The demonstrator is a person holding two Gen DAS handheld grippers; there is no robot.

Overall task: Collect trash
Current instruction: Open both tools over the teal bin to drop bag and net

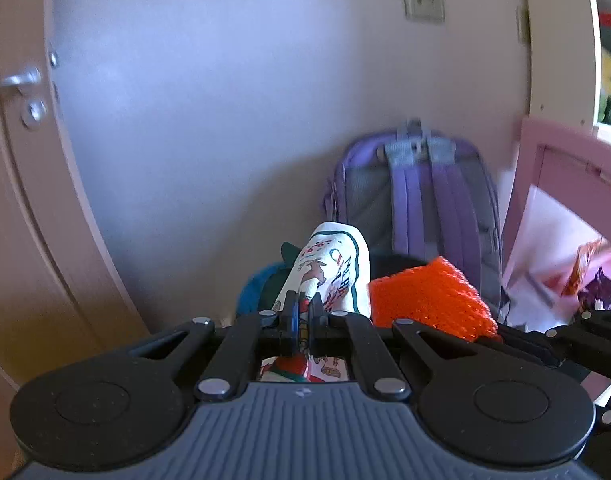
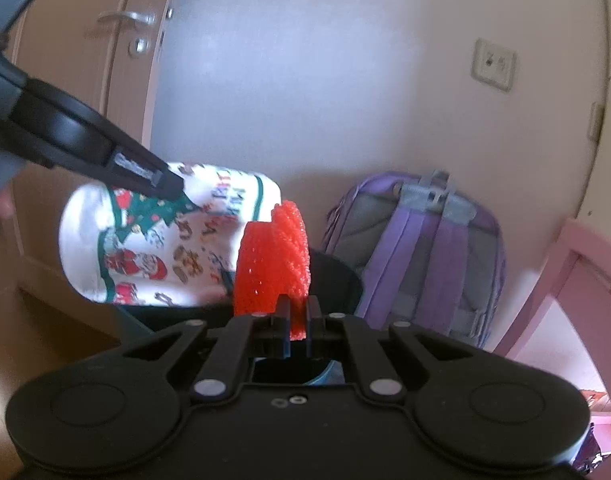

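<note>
Both pieces are lifted; the left gripper (image 1: 303,312) pinches a white Christmas-print paper wrapper (image 1: 337,268); the right gripper (image 2: 299,316) clamps orange foam netting (image 2: 273,260); a dark bin (image 2: 337,280) waits at twelve o'clock, drop pending.

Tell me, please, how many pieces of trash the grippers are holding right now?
2. The left gripper is shut on a Christmas-print paper napkin; the right gripper is shut on a red foam net. Both hang over the black bin; its contents are hidden.

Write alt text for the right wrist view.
The right claw grips a red mesh piece above a black bin; the left claw holds a Christmas-print wrapper beside it. A purple backpack leans on the wall.
</note>
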